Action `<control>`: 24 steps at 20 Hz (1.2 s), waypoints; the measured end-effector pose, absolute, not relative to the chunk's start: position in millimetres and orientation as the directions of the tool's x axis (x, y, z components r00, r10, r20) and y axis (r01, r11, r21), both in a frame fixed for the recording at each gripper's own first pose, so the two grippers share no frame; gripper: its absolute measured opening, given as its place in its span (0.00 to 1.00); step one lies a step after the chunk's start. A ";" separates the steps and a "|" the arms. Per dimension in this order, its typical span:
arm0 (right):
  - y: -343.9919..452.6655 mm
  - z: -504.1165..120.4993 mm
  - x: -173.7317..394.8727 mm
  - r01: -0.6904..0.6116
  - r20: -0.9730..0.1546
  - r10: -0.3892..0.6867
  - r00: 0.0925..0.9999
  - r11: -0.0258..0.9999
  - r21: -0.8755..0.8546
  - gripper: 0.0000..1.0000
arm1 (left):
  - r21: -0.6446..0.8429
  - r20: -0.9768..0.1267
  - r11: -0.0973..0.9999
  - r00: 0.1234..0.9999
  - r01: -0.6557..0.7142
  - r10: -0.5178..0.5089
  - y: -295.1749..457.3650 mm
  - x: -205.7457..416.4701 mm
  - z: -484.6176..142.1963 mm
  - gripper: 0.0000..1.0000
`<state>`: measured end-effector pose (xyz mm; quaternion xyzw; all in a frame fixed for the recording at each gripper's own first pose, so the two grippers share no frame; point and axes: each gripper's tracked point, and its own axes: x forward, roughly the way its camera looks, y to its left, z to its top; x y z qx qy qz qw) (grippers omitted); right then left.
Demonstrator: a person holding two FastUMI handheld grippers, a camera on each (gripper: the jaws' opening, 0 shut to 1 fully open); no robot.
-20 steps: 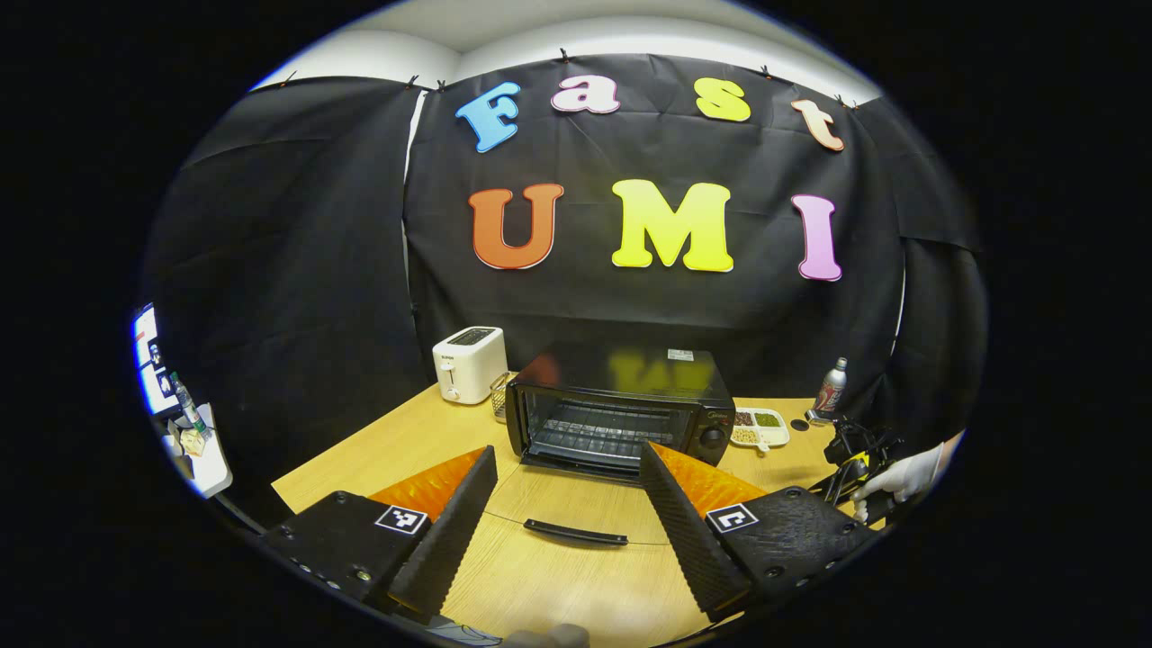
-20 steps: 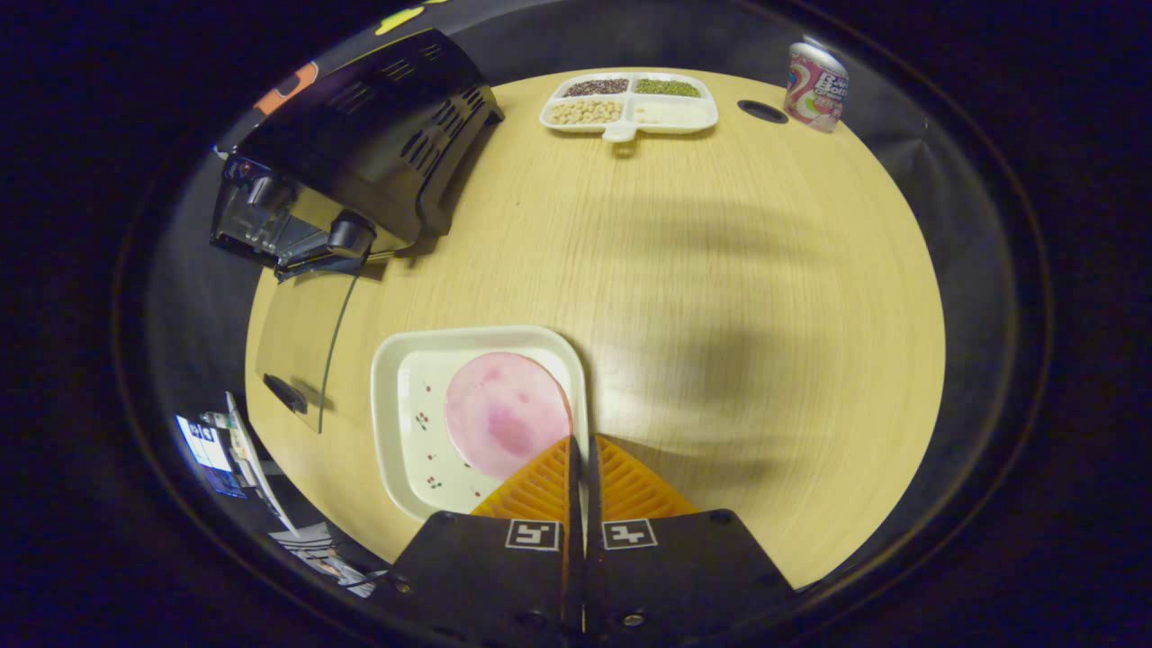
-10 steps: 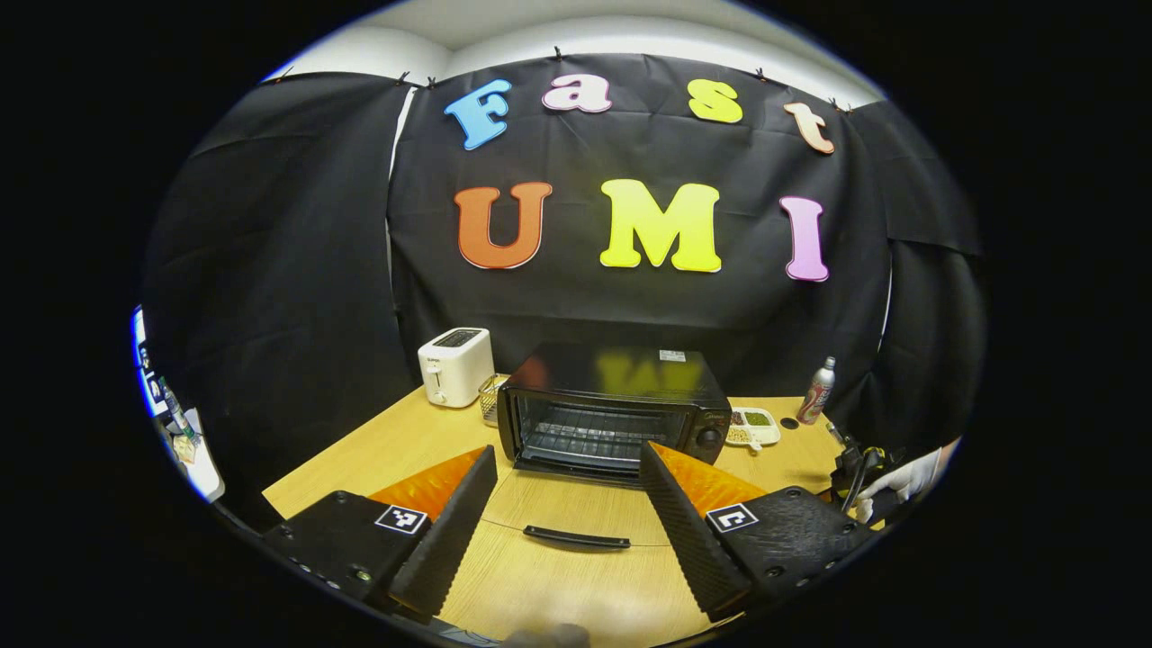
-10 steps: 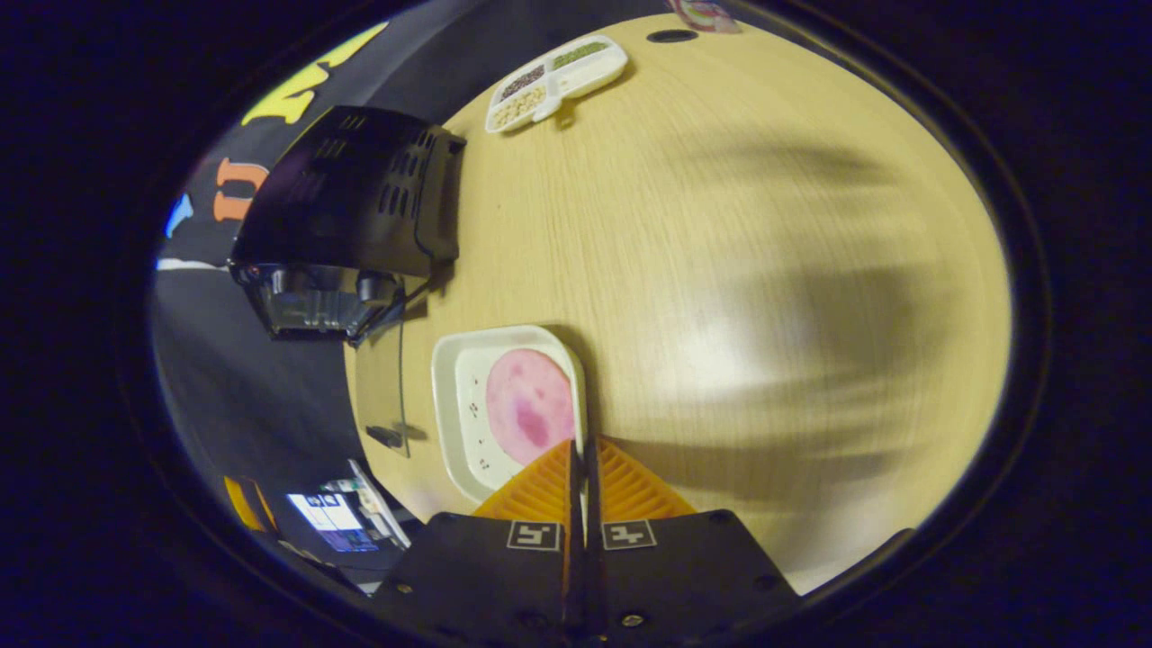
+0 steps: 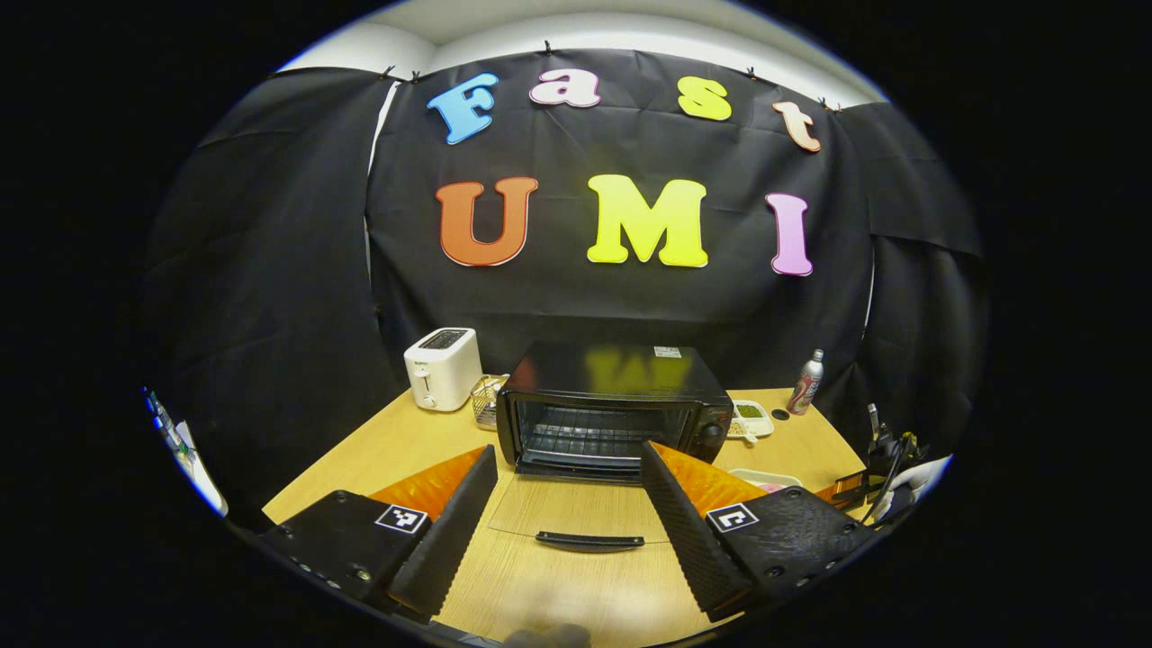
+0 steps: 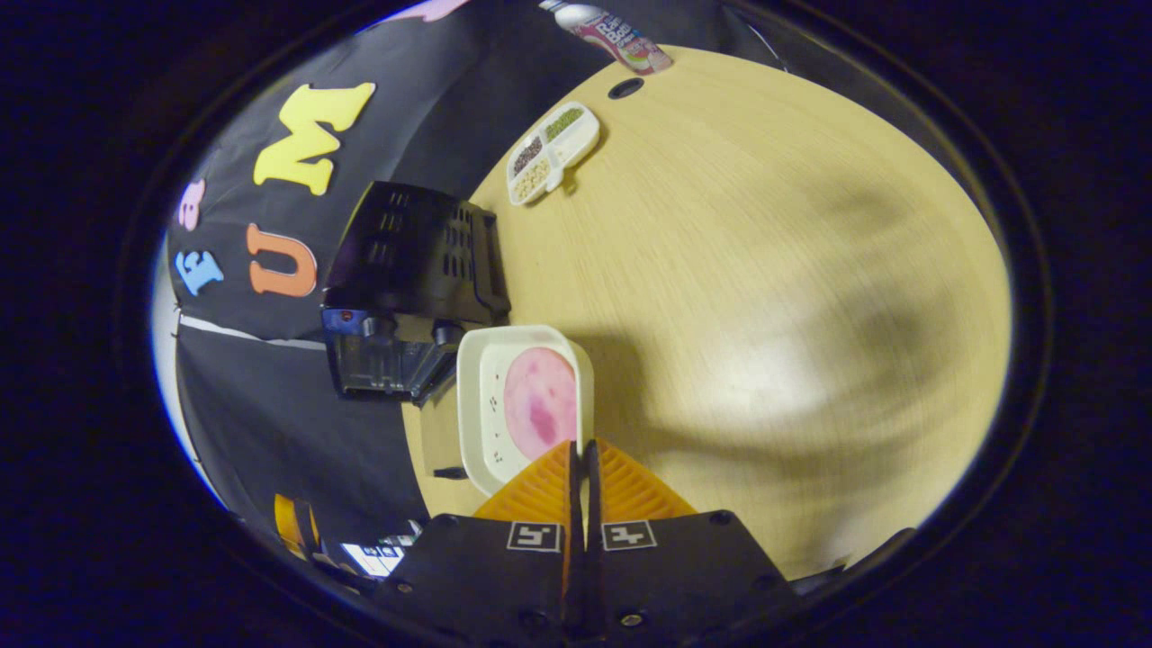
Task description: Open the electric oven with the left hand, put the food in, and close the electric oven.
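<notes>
Holding plate (image 6: 481, 396) with pink slice (image 6: 539, 402), oven (image 5: 612, 409) open

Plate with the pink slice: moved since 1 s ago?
Yes. The plate, pinched at its rim by the right gripper, now sits right beside the oven; earlier it was well short of it.

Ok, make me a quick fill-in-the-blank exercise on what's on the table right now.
The electric oven door lies folded ____.
The right gripper is shut on the rim of the white ____ holding a pink slice.
The left gripper is ____.
Left of the oven stands a white ____.

Missing words: down (open); plate; open; toaster
</notes>
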<state>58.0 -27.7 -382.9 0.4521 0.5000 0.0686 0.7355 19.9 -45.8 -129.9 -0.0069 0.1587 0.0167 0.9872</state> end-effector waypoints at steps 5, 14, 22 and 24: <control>35.9 -351.4 47.3 0.395 -0.645 0.528 0.552 0.516 0.760 0.00 | -0.009 -0.310 1.000 0.950 0.027 -0.029 -28.8 24.1 -120.8 0.97; 167.4 -342.2 86.7 0.491 -0.557 0.441 0.704 0.265 0.830 0.04 | 0.012 -0.310 0.998 0.949 0.058 -0.051 22.2 16.4 -104.2 0.97; 237.7 -343.3 158.9 0.507 -0.513 0.375 0.772 0.123 0.853 0.04 | 0.046 -0.294 0.999 0.956 0.026 -0.011 51.0 11.6 -88.6 0.96; 246.9 -342.2 177.1 0.504 -0.505 0.336 0.795 0.097 0.858 0.04 | 0.046 -0.295 0.999 0.956 0.023 -0.008 52.9 10.5 -86.1 0.96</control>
